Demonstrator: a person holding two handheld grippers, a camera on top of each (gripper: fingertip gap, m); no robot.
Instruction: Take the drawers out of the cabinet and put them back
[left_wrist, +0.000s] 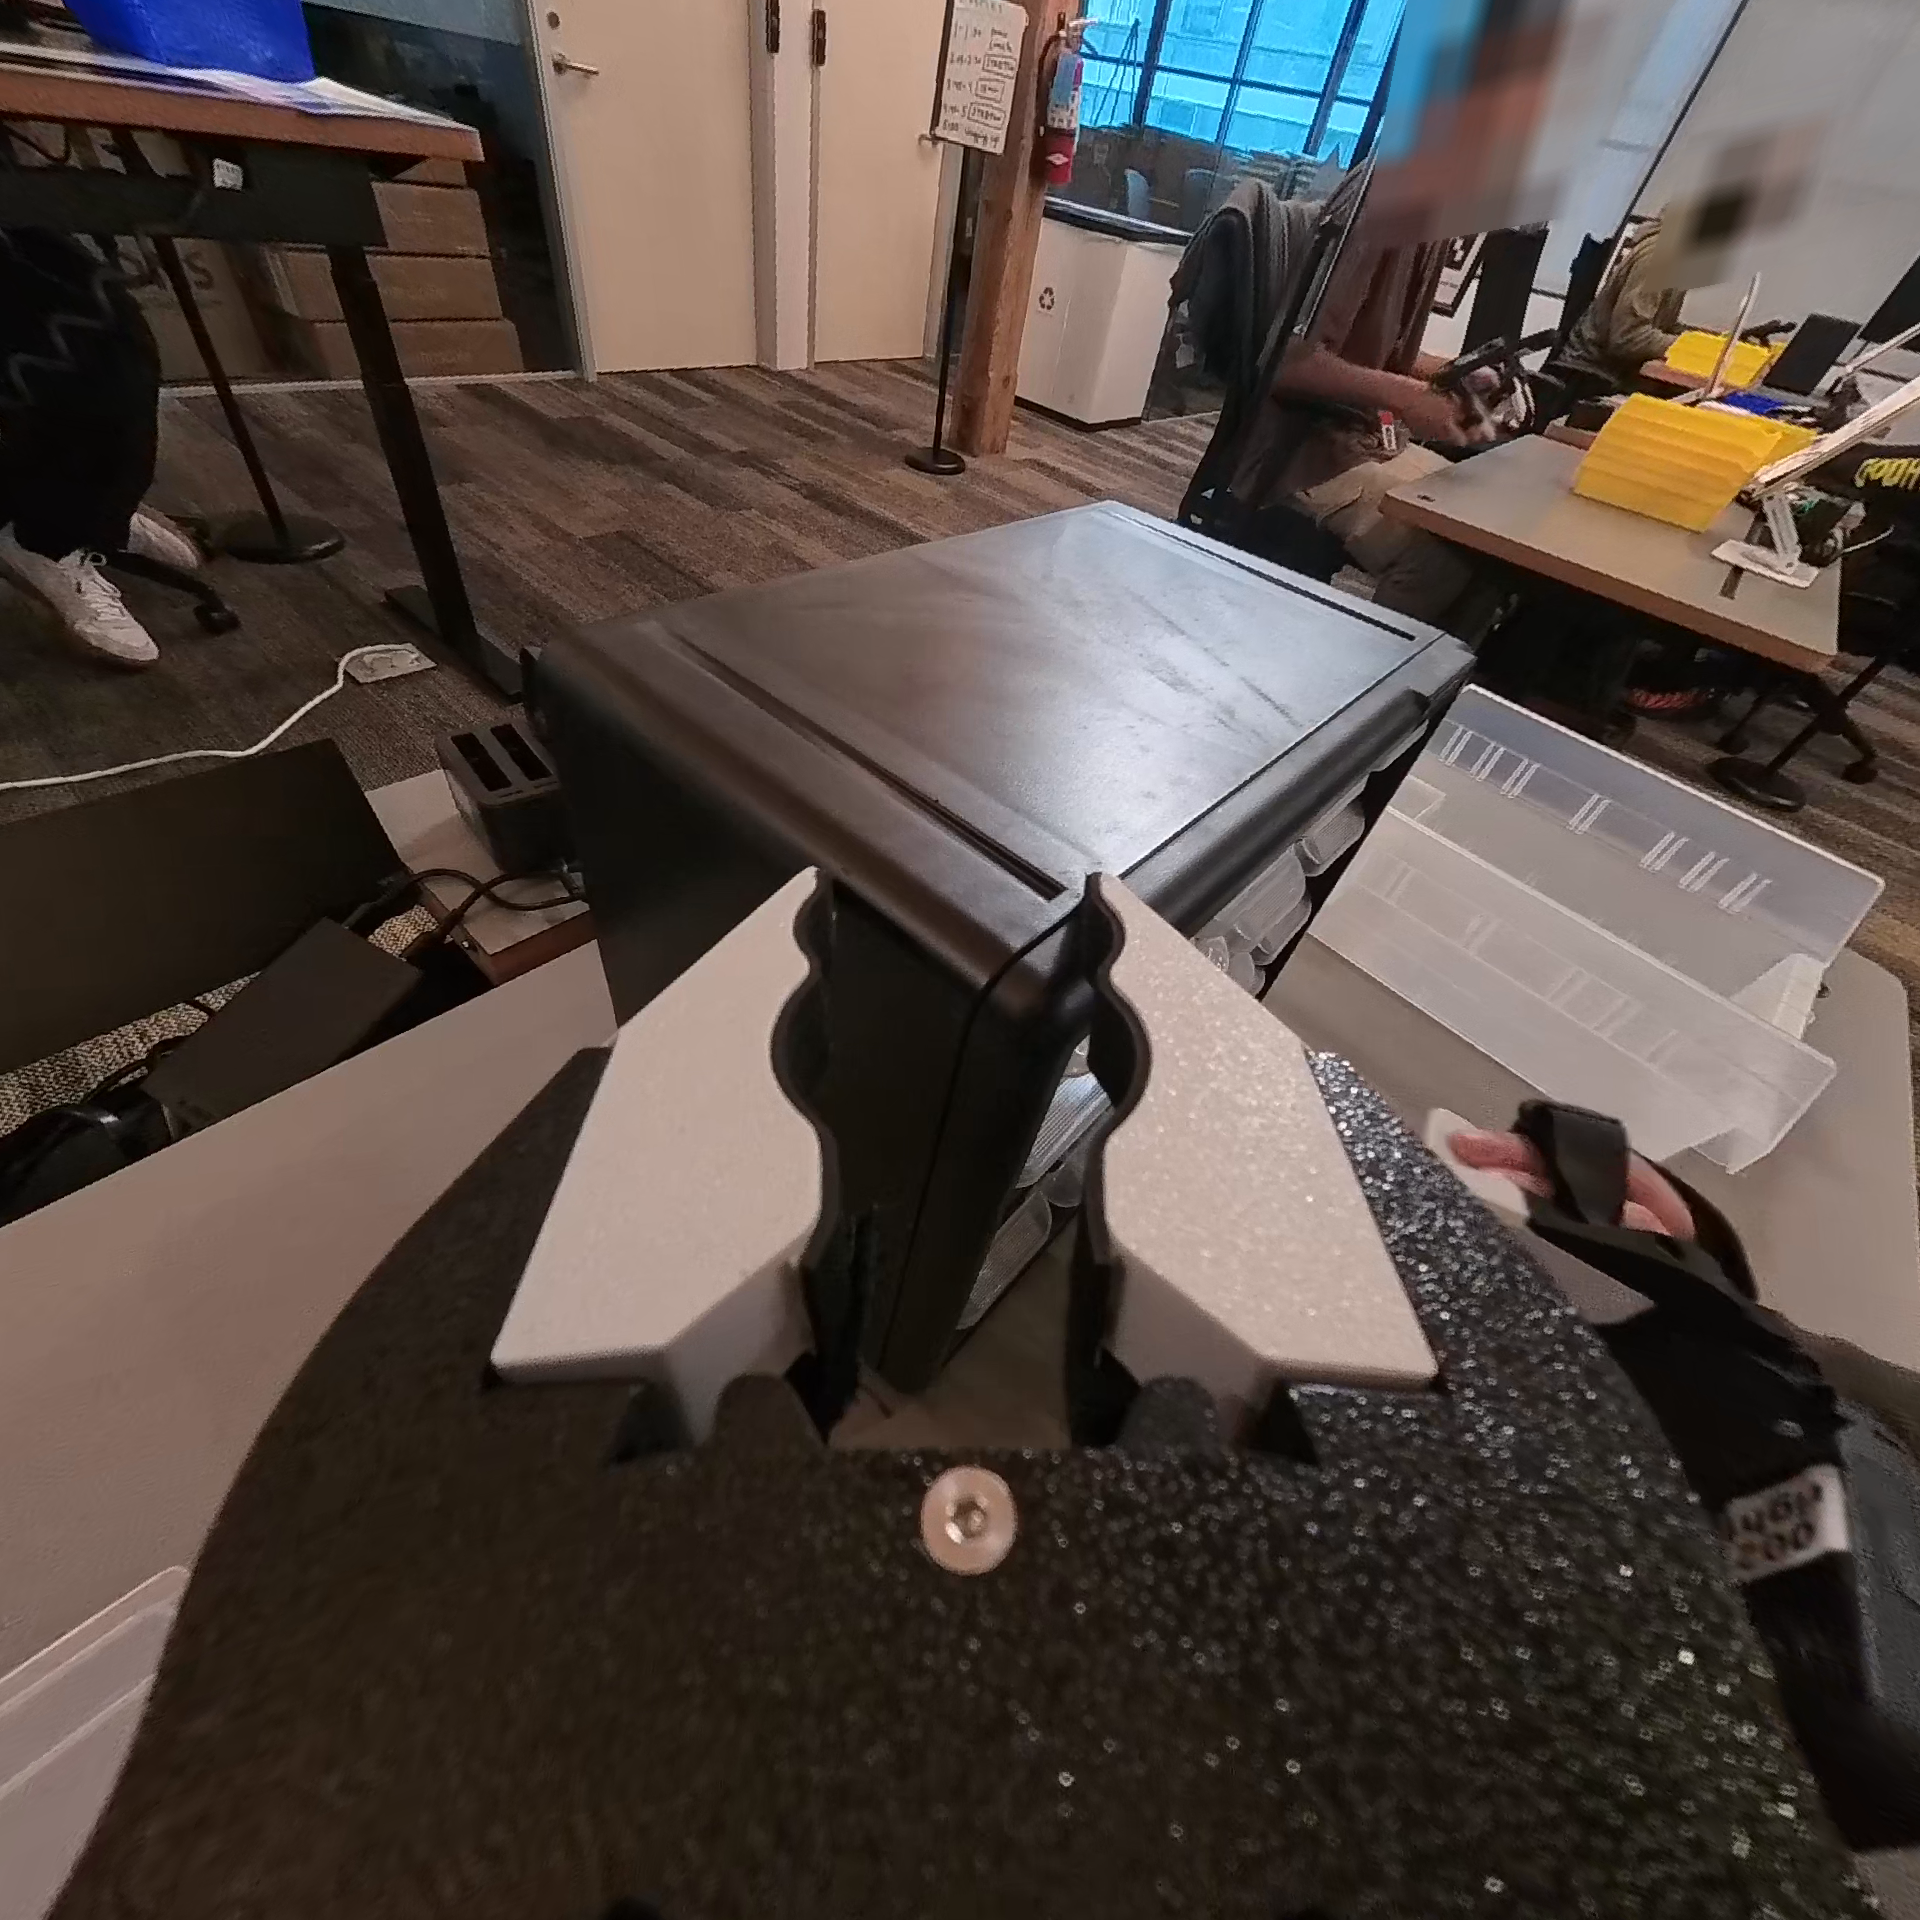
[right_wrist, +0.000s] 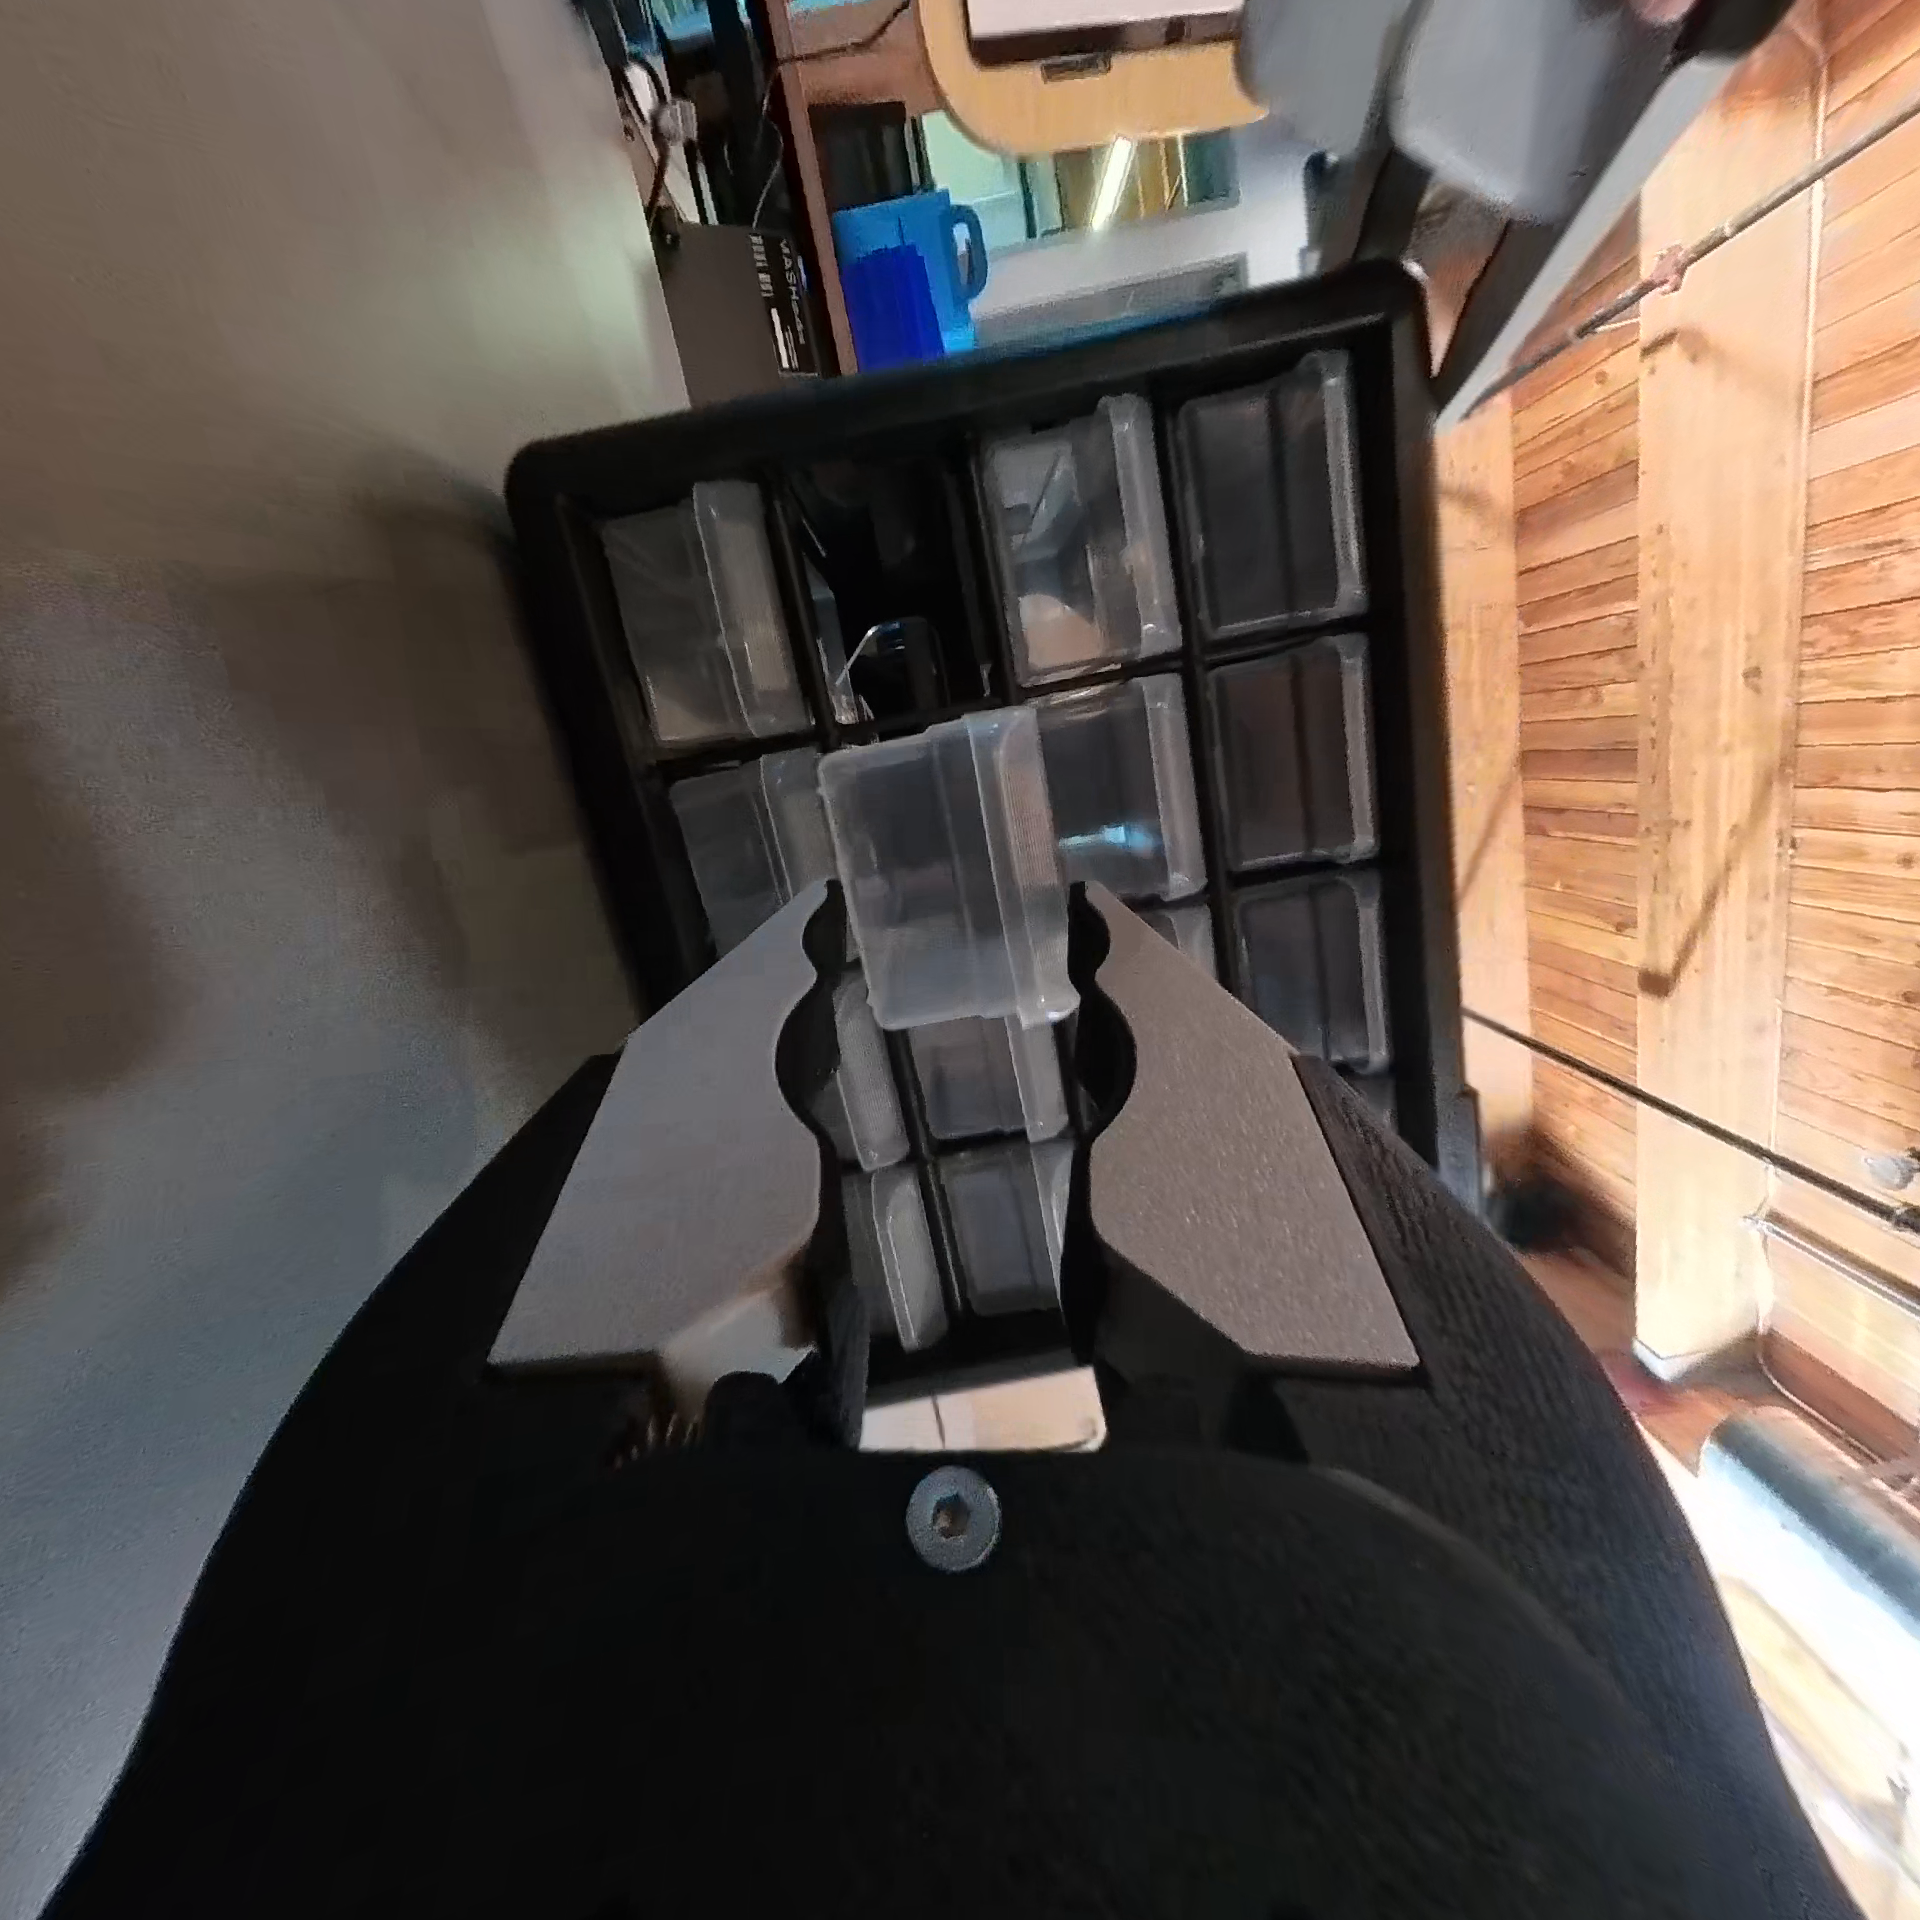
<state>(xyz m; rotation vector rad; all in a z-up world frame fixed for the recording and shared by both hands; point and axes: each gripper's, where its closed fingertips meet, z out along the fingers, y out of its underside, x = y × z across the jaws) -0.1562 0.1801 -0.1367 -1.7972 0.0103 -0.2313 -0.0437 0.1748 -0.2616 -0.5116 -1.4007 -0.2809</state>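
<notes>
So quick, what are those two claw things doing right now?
Left gripper: shut on the black plastic cabinet's corner.
Right gripper: shut on a small clear plastic drawer.

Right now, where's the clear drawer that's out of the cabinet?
In the right wrist view, the clear drawer sits mid-frame, held in the right gripper, in front of the black cabinet face, near its empty slot.

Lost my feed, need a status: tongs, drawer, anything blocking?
Left tongs clamped on cabinet corner. Right tongs shut on clear drawer, out of cabinet. One empty slot open; nothing blocking.
</notes>
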